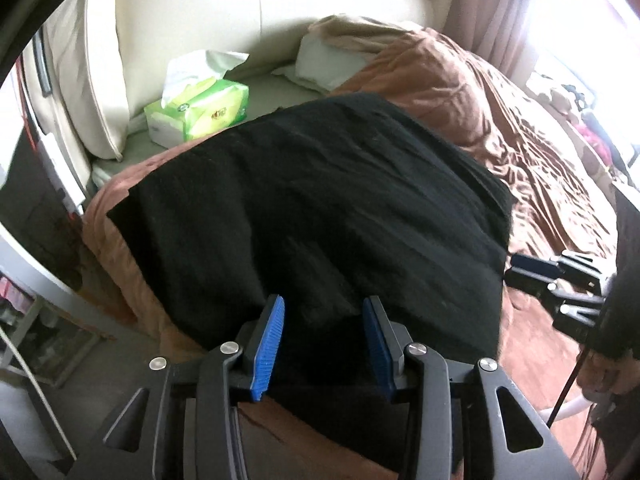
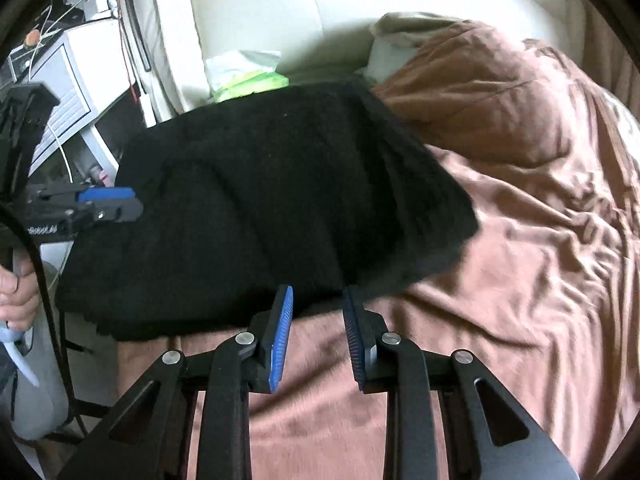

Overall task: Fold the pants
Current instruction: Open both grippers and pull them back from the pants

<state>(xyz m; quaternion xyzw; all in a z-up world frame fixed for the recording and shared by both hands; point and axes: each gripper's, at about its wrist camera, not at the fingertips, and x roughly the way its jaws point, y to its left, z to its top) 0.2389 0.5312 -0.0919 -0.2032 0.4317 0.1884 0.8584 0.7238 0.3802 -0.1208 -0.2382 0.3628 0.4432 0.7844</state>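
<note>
The black pants (image 1: 312, 208) lie folded in a broad pile on the brown bedspread (image 1: 540, 184). My left gripper (image 1: 323, 308) is open, its blue pads straddling the pants' near edge with cloth between them. It shows at the left of the right wrist view (image 2: 116, 202). My right gripper (image 2: 318, 296) is open at the near edge of the pants (image 2: 260, 208), nothing gripped. It shows at the right of the left wrist view (image 1: 532, 276), beside the pants' right edge.
A green tissue pack (image 1: 200, 112) sits near the cream headboard (image 1: 240, 12). A white pillow (image 1: 320, 60) pokes out under the bedspread. A white bedside unit with cables (image 2: 68, 80) stands left of the bed. Curtains and a bright window (image 1: 560, 40) are at the right.
</note>
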